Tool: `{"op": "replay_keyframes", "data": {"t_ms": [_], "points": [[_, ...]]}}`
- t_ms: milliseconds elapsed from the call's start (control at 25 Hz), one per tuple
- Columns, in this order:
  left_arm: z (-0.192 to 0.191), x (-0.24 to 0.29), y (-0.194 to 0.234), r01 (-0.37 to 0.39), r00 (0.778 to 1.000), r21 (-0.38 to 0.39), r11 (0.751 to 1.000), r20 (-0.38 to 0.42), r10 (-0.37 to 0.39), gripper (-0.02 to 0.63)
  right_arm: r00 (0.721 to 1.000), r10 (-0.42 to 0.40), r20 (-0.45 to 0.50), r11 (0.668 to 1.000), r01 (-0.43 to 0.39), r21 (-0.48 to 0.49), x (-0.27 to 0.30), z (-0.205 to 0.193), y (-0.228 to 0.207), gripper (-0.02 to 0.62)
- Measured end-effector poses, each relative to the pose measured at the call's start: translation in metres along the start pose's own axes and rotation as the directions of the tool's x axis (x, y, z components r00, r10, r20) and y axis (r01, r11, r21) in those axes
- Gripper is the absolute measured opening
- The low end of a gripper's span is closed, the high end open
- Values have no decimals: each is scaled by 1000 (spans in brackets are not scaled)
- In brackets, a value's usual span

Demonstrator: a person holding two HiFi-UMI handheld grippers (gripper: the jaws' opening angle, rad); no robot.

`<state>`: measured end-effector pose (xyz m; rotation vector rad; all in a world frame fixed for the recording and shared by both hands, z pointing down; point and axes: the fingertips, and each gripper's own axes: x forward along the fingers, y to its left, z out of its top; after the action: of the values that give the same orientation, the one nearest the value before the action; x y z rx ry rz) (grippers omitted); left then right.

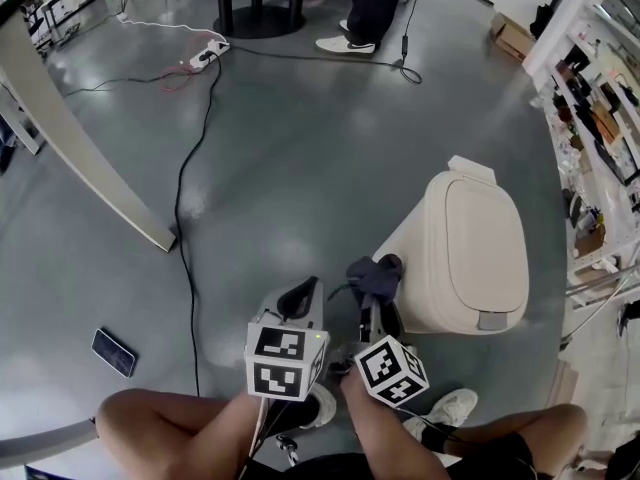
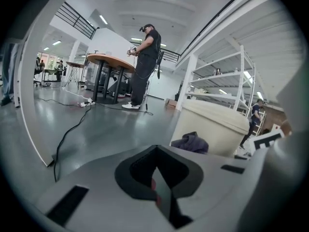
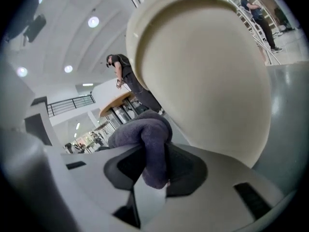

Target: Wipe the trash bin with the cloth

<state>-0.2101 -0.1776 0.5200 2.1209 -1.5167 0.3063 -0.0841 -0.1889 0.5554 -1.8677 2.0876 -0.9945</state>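
A cream trash bin with a swing lid stands on the grey floor at the right. A dark purple-grey cloth is bunched against the bin's left side, and my right gripper is shut on it. In the right gripper view the cloth bulges out between the jaws of that gripper, close under the bin's curved wall. My left gripper hovers just left of the cloth, shut and holding nothing. From the left gripper view, past the gripper's tips, the cloth and the bin lie ahead to the right.
A black cable runs across the floor from a power strip. A phone lies at the lower left. A long white beam slants at the left. Shelving stands right of the bin. A person's legs and a table base are far back.
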Motion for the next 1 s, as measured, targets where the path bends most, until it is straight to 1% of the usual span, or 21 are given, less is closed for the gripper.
{"op": "replay_keyframes", "data": {"t_ms": [80, 200, 280, 400, 520, 720, 840, 1000], "points": [[11, -5, 1, 12, 1000, -4, 1000, 20, -11, -2, 999, 27, 47, 999, -28, 38, -5, 21, 16, 107], [25, -9, -7, 59, 998, 43, 997, 26, -60, -2, 994, 40, 97, 993, -50, 102, -12, 44, 33, 107], [33, -12, -12, 75, 997, 68, 995, 30, -78, -2, 992, 43, 119, 990, -58, 128, -16, 53, 38, 107], [34, -13, -19, 100, 994, 57, 993, 28, -102, -2, 991, 28, 128, 986, -48, 157, -16, 56, 34, 107], [29, -12, -22, 112, 994, 61, 992, 12, -113, -2, 993, 4, 115, 982, -26, 185, -13, 50, 23, 107], [22, -10, -20, 114, 994, 32, 993, -4, -114, -2, 997, -40, 69, 978, 25, 209, -2, 28, 4, 107], [15, -6, -19, 116, 993, 30, 993, -20, -115, -2, 997, -75, 31, 981, 68, 183, 6, 10, -11, 107], [4, -1, -12, 106, 993, 13, 994, -47, -106, -2, 992, -122, -21, 986, 123, 116, 15, -16, -32, 107]]}}
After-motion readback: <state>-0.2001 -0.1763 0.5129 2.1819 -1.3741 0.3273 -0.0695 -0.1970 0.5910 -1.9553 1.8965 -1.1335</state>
